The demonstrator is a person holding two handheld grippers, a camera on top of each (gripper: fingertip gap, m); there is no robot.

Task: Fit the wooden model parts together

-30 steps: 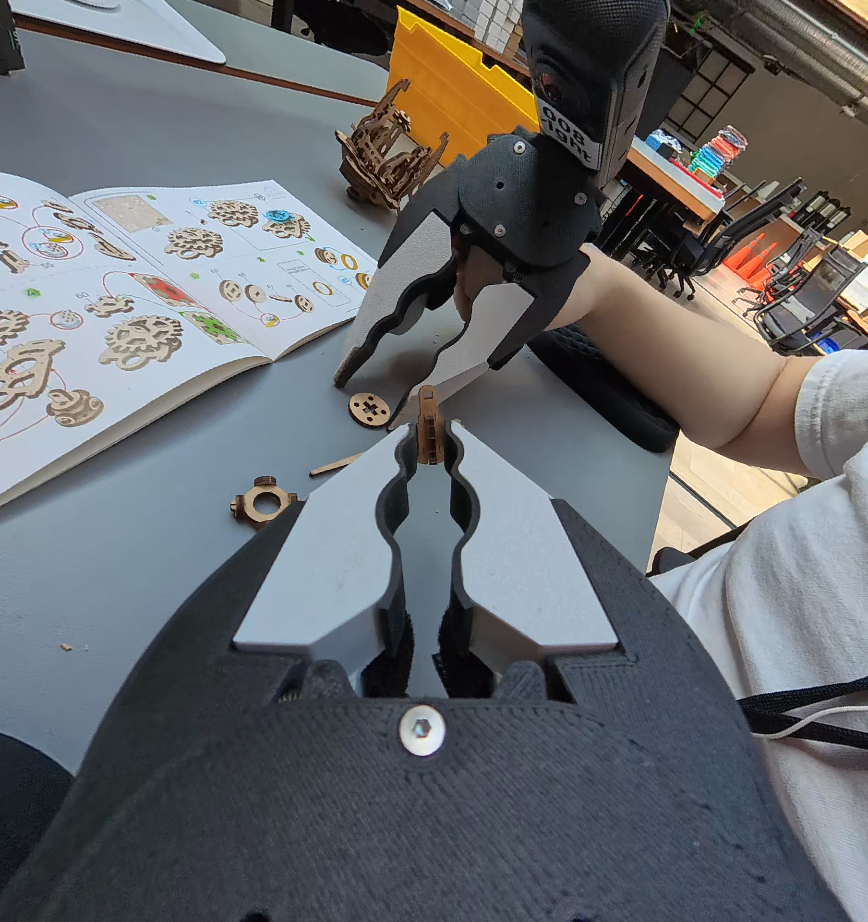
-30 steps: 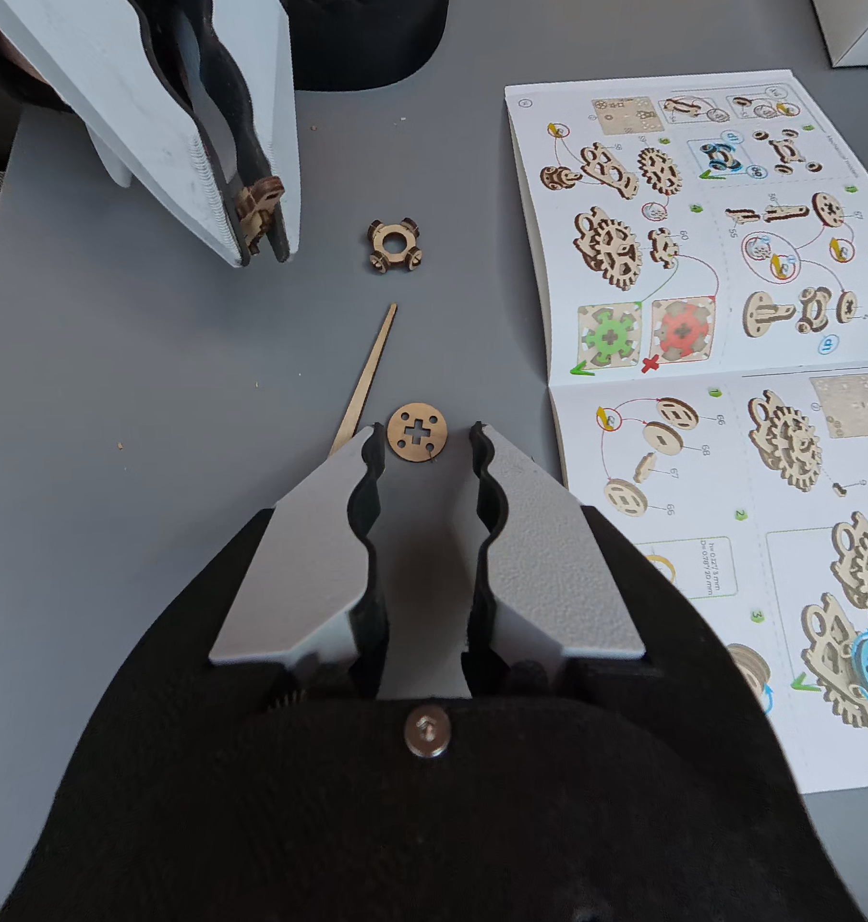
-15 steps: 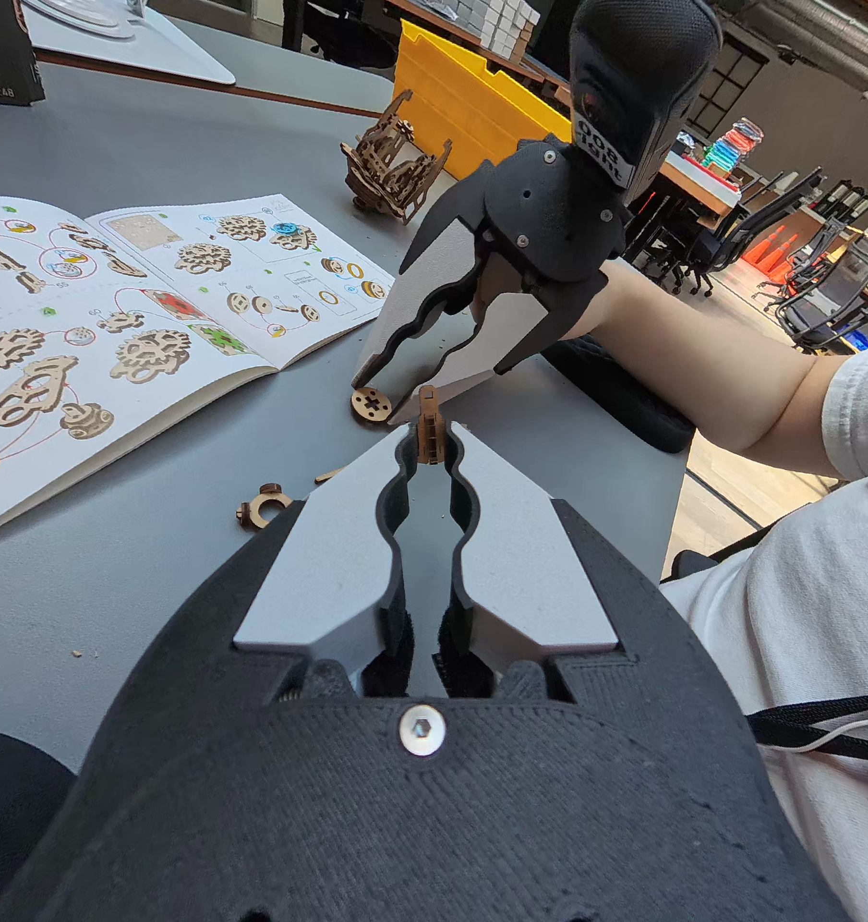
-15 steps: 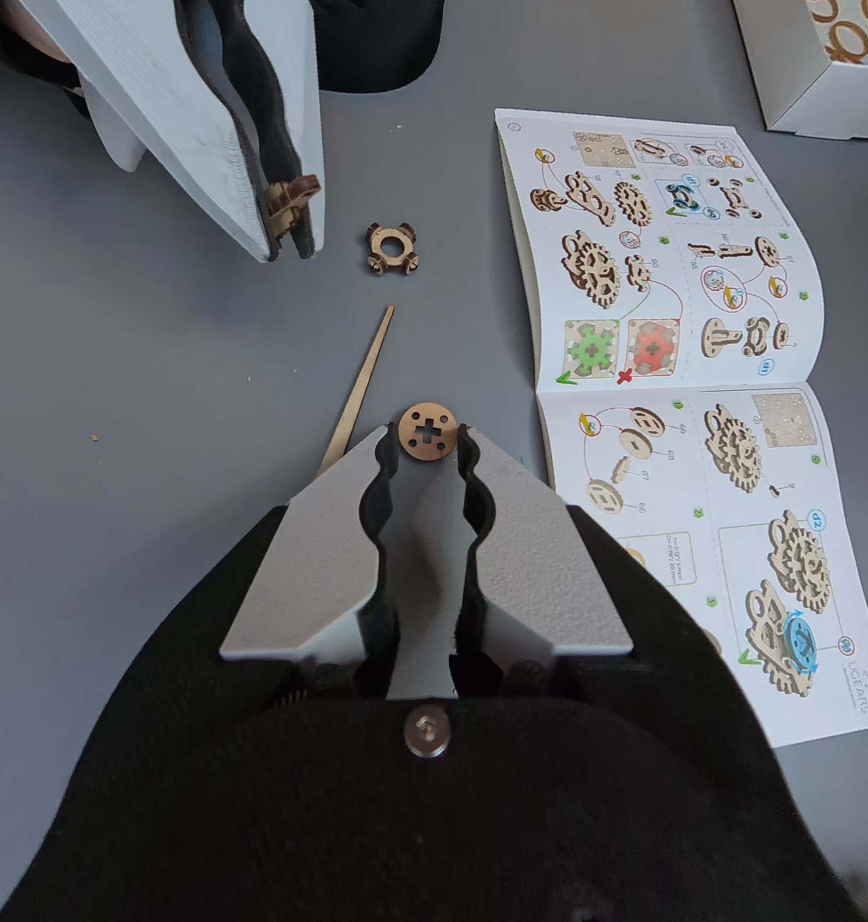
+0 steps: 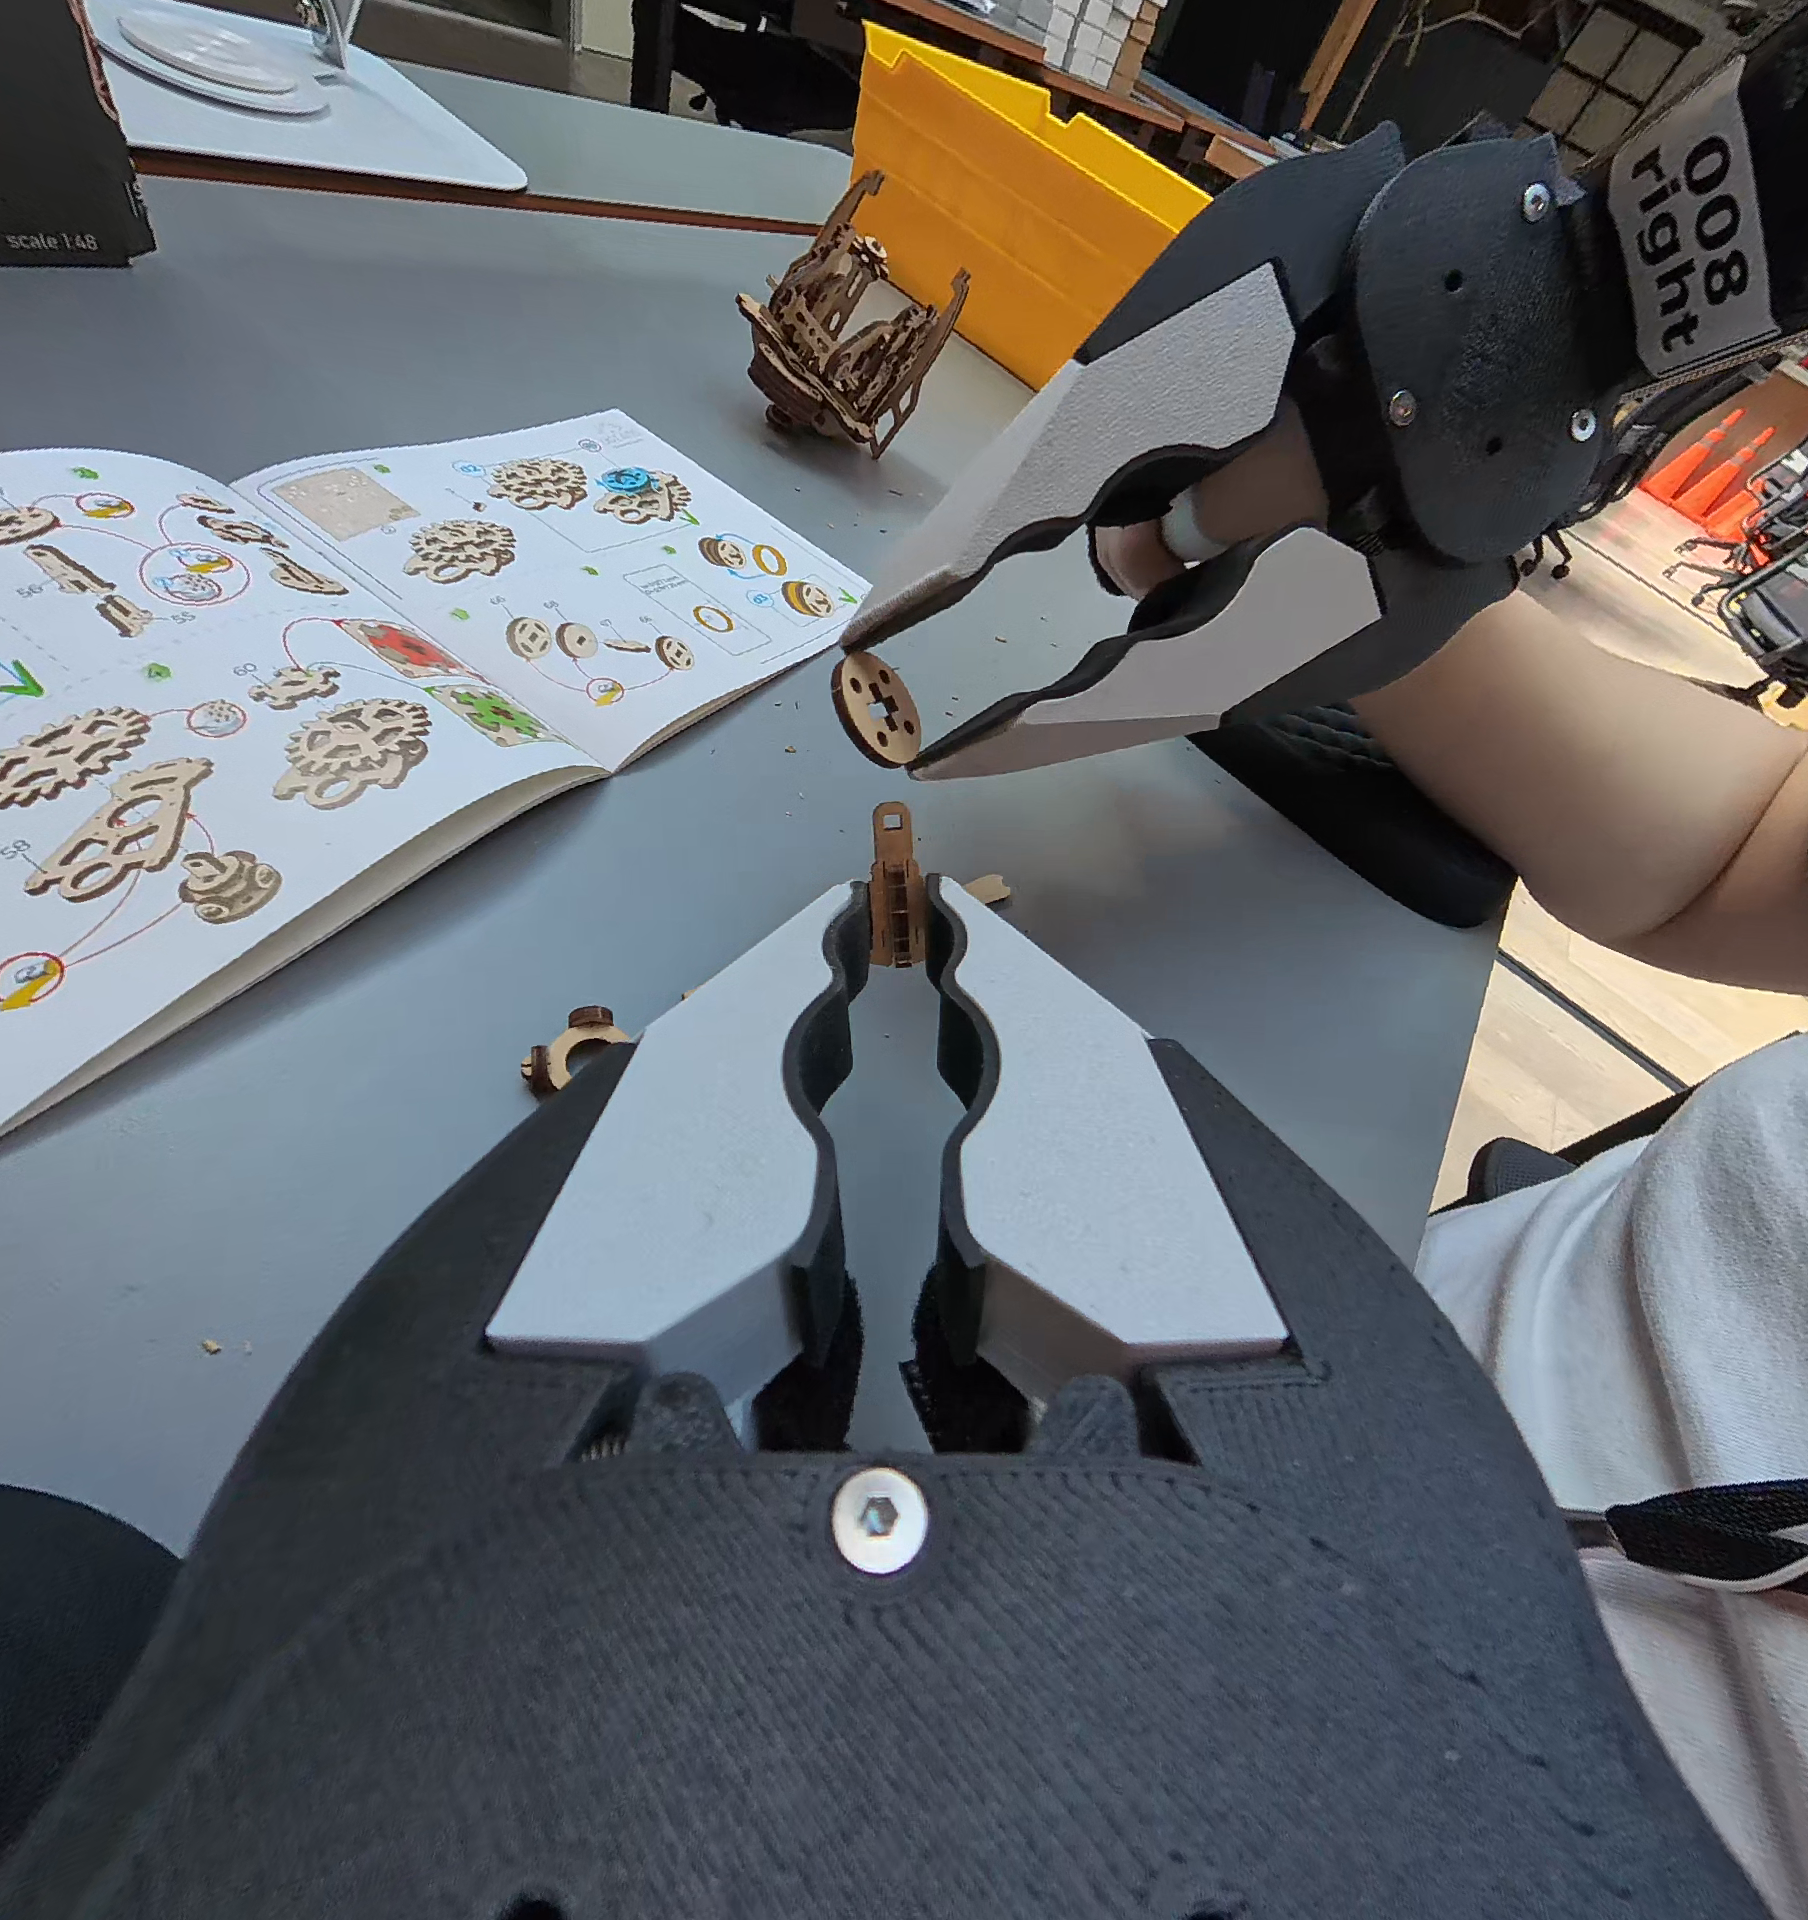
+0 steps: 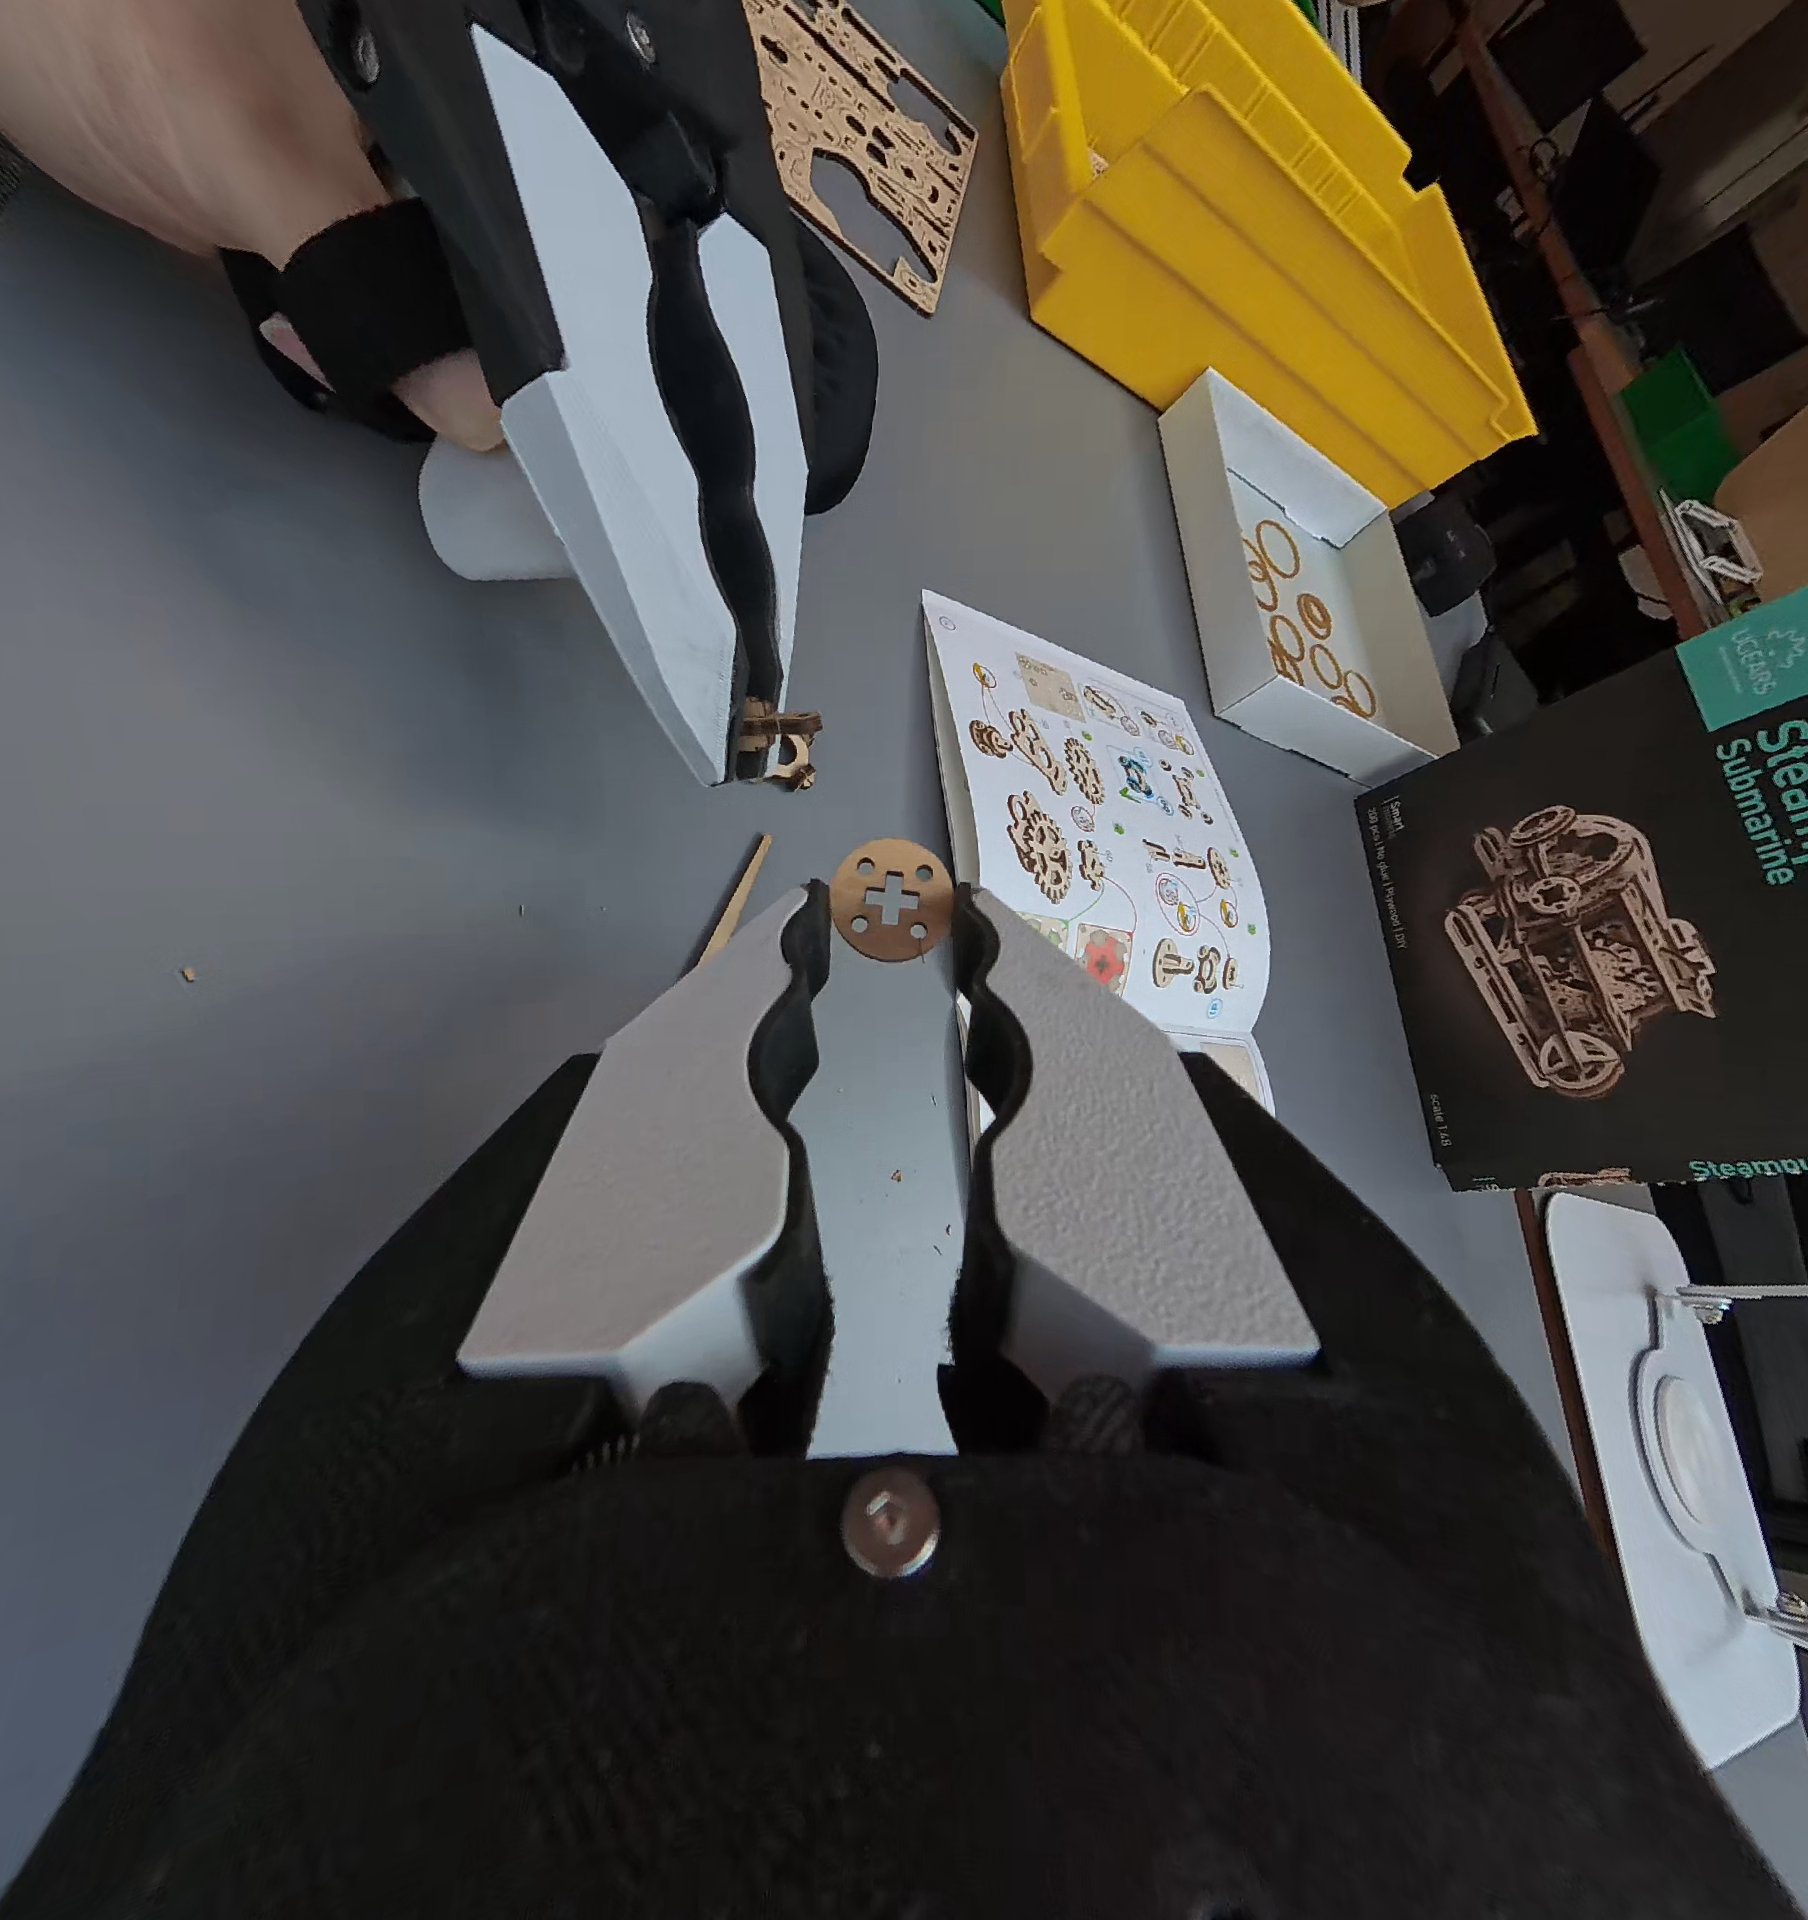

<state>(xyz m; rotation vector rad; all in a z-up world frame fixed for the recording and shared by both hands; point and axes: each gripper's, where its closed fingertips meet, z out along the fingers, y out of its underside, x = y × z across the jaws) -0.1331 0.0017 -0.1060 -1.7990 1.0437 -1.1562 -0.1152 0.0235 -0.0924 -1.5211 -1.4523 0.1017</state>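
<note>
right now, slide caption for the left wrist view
Left gripper holds a wooden axle piece; right gripper lifts a disc.

L tongs (image 5: pixel 895 904) & R tongs (image 6: pixel 889 914) clamped, tips near, airborne.

Each gripper, left gripper (image 5: pixel 892 894) and right gripper (image 6: pixel 889 914), has a textured black printed body, two light grey fingers with wavy black pads, and one silver hex screw. The person wears a white sleeve (image 5: pixel 1710 1299).

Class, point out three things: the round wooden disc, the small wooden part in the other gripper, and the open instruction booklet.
round wooden disc (image 6: pixel 891 900): right wrist view, cross-shaped centre hole.
small wooden part (image 5: pixel 893 904): left wrist view, its middle.
instruction booklet (image 5: pixel 256 665): left wrist view, right-hand page.
</note>
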